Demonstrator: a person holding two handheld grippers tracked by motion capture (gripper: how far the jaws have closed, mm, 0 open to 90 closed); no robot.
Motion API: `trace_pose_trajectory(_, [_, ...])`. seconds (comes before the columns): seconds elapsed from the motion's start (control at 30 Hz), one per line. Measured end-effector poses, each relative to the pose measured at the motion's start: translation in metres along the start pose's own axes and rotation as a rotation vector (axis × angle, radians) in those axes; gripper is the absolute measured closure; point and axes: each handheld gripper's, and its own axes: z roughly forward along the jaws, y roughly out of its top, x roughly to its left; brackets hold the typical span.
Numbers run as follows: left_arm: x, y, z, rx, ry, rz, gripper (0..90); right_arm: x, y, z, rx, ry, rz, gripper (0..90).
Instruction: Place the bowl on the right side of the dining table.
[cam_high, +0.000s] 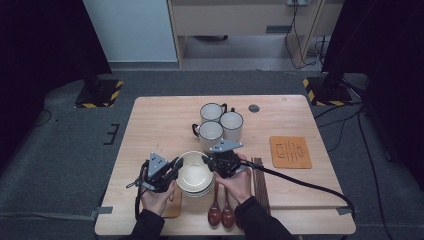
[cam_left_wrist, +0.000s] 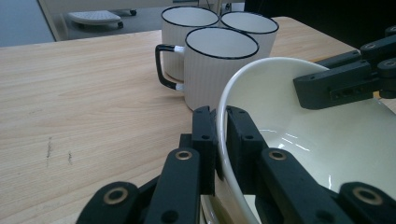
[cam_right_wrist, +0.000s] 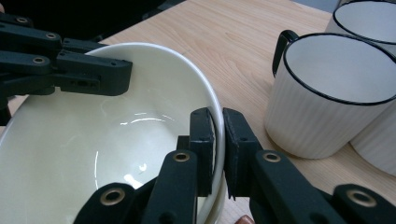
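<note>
A cream bowl (cam_high: 194, 174) is the top one of a stack of bowls (cam_high: 197, 191) at the table's front centre. My left gripper (cam_high: 176, 164) is shut on its left rim, one jaw inside and one outside, as the left gripper view shows (cam_left_wrist: 220, 135). My right gripper (cam_high: 209, 161) pinches the opposite rim the same way (cam_right_wrist: 218, 140). The bowl's glossy inside (cam_left_wrist: 327, 135) (cam_right_wrist: 93, 140) holds nothing. Each gripper view has the other gripper across the bowl: the right gripper (cam_left_wrist: 327, 86) and the left gripper (cam_right_wrist: 93, 74). Whether the bowl rests on the stack or hangs just above it I cannot tell.
Three white ribbed mugs with black rims (cam_high: 212, 112) (cam_high: 231, 125) (cam_high: 210, 134) stand close behind the bowls. Two wooden spoons (cam_high: 221, 214) and dark chopsticks (cam_high: 260, 182) lie at the front right. An orange mat (cam_high: 290, 152) lies farther right, a wooden coaster (cam_high: 172, 205) by the left hand.
</note>
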Motion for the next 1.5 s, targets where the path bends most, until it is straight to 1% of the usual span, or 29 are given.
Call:
trace_pose_trajectory(0.1, [-0.001, 0.000, -0.001, 0.003, 0.007, 0.010, 81.5, -0.001, 0.001, 0.000, 0.014, 0.007, 0.004, 82.4])
trace_pose_trajectory(0.17, [-0.002, 0.001, -0.001, -0.008, 0.003, 0.019, 81.5, -0.001, 0.001, 0.001, 0.032, 0.013, 0.010, 80.0])
trace_pose_trajectory(0.27, [-0.004, 0.003, -0.004, -0.026, 0.000, 0.028, 81.5, -0.003, 0.000, 0.004, 0.064, 0.027, 0.024, 79.1])
trace_pose_trajectory(0.33, [-0.006, 0.004, -0.006, -0.037, -0.004, 0.032, 81.5, -0.004, 0.001, 0.005, 0.082, 0.037, 0.033, 79.2])
trace_pose_trajectory(0.43, [-0.011, 0.005, -0.008, -0.053, -0.003, 0.052, 81.4, -0.004, 0.002, 0.006, 0.101, 0.048, 0.049, 80.7])
trace_pose_trajectory(0.53, [-0.015, 0.006, -0.010, -0.063, 0.004, 0.069, 81.1, -0.004, 0.003, 0.006, 0.130, 0.046, 0.061, 82.6])
trace_pose_trajectory(0.6, [-0.015, 0.006, -0.011, -0.075, 0.003, 0.070, 81.0, -0.004, 0.003, 0.005, 0.134, 0.052, 0.076, 82.8])
trace_pose_trajectory(0.8, [-0.014, 0.007, -0.013, -0.085, -0.010, 0.078, 80.7, -0.003, 0.005, 0.002, 0.122, 0.045, 0.078, 83.3])
trace_pose_trajectory(0.87, [-0.013, 0.007, -0.013, -0.098, -0.017, 0.081, 80.0, -0.003, 0.005, 0.001, 0.119, 0.046, 0.088, 83.4])
trace_pose_trajectory(1.03, [-0.009, 0.009, -0.017, -0.120, -0.032, 0.047, 76.6, -0.003, 0.006, 0.000, 0.088, 0.053, 0.104, 83.6])
trace_pose_trajectory(1.17, [-0.006, 0.012, -0.021, -0.151, -0.052, 0.017, 67.9, -0.005, 0.009, -0.001, 0.072, 0.059, 0.119, 83.7])
trace_pose_trajectory(1.3, [-0.003, 0.017, -0.028, -0.195, -0.059, -0.012, 57.6, -0.008, 0.012, -0.004, 0.053, 0.050, 0.126, 83.6])
trace_pose_trajectory(1.33, [-0.001, 0.018, -0.030, -0.205, -0.059, -0.019, 56.2, -0.008, 0.013, -0.005, 0.051, 0.049, 0.129, 83.6])
trace_pose_trajectory(1.37, [0.001, 0.019, -0.031, -0.215, -0.072, -0.032, 55.0, -0.009, 0.014, -0.005, 0.046, 0.046, 0.133, 83.6])
trace_pose_trajectory(1.4, [0.002, 0.021, -0.033, -0.225, -0.075, -0.040, 53.6, -0.009, 0.014, -0.006, 0.044, 0.048, 0.135, 83.7])
trace_pose_trajectory(1.5, [0.008, 0.024, -0.039, -0.257, -0.069, -0.063, 48.4, -0.011, 0.016, -0.008, 0.035, 0.048, 0.138, 83.6])
